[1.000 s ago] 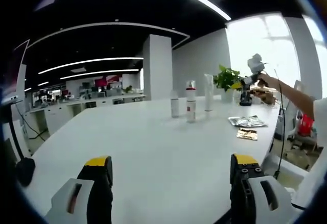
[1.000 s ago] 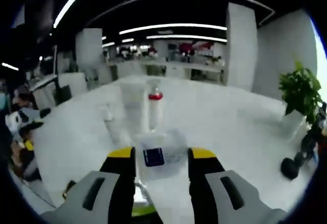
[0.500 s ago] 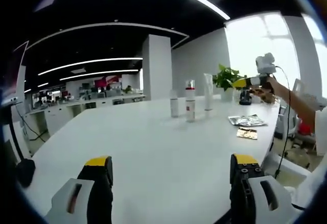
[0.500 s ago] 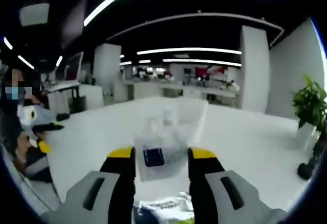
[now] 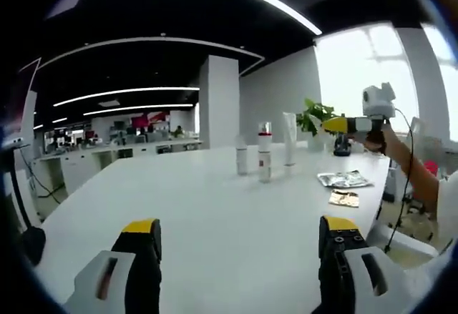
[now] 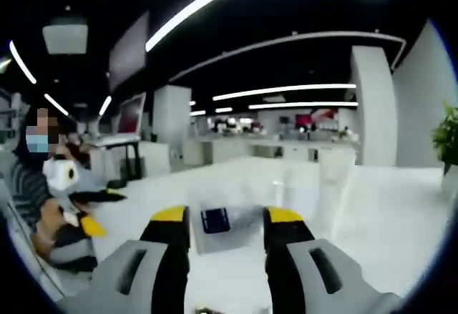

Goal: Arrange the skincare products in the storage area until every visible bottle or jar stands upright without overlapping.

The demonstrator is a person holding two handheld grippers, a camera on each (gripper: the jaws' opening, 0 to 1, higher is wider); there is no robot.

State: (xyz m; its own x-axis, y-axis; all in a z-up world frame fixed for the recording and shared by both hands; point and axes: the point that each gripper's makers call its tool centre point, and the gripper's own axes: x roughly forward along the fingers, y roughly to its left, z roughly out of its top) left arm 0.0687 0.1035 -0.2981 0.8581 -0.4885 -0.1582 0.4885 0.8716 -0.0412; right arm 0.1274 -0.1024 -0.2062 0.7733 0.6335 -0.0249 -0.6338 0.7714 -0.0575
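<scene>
Big open-plan office w/ dark ceiling, curved light strips and a white pillar; a long white bench (image 5: 215, 214) runs away from the left gripper view.

Left gripper (image 5: 240, 257) sits low over the near end of the bench, its yellow-tipped fingers (image 5: 140, 229) spread wide, nothing between them.

Far down the bench stand three skincare items, all upright and apart from each other: a small white bottle (image 5: 242, 161), a red-banded bottle (image 5: 265, 154) just beside it, and a tall white tube (image 5: 289, 139) a bit further right. Two foil sachets (image 5: 342, 179) lie flat on the bench to the right of them, w/ a smaller gold-ish packet (image 5: 344, 199) nearer the camera. A green potted plant (image 5: 313, 117) stands behind the tube by the bright window.

Right gripper (image 5: 336, 124) comes into the left gripper view from the right, held up in the air above the bench by the person's hand (image 5: 379, 139), level w/ the plant. Too small there to read what's in it.

In the right gripper view, the right gripper (image 6: 227, 217) points out across the room, fingers (image 6: 172, 217) pinching a clear jar (image 6: 227, 224) w/ a dark blue label; the jar is blurred but sits squarely between the yellow tips, lifted off the bench. Behind it, blurred, the tall white tube (image 6: 330, 178). At the left edge a seated person (image 6: 43, 199) in a striped sleeve.
</scene>
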